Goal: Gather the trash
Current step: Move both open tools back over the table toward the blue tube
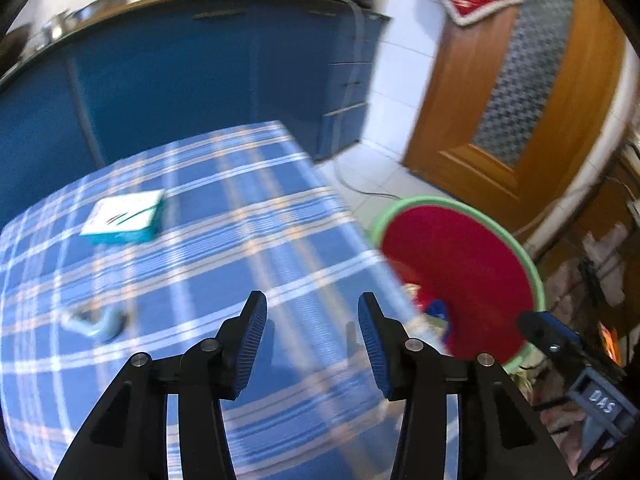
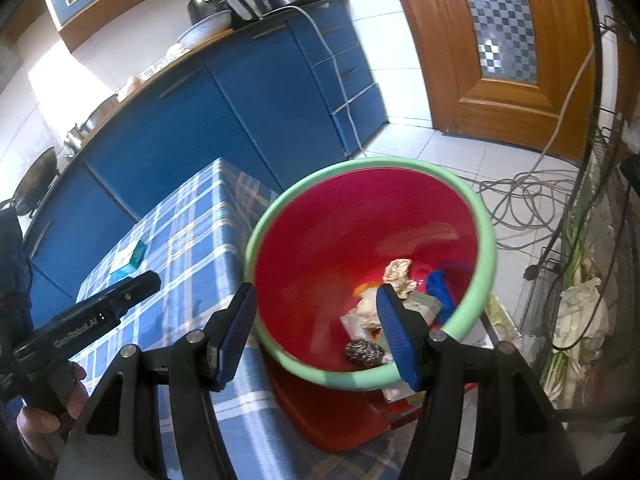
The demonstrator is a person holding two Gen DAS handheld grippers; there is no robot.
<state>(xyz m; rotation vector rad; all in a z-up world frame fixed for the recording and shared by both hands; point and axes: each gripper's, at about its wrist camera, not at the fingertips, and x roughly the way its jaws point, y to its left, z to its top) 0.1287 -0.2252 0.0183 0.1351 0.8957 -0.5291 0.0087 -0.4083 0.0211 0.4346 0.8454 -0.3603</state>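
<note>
Trash (image 2: 394, 280) lies heaped in the bottom of the red bucket (image 2: 320, 248), partly behind the right gripper's (image 2: 316, 314) blue finger; that gripper hangs over the bucket's green rim with its jaws apart and nothing between them. Beside the bucket, over the blue plaid tablecloth (image 1: 224, 216), the left gripper (image 1: 312, 338) also stands parted and empty. On the cloth, farther from the bucket, lie a teal-and-white box (image 1: 126, 218) and a small blurred pale-blue scrap (image 1: 98, 322).
</note>
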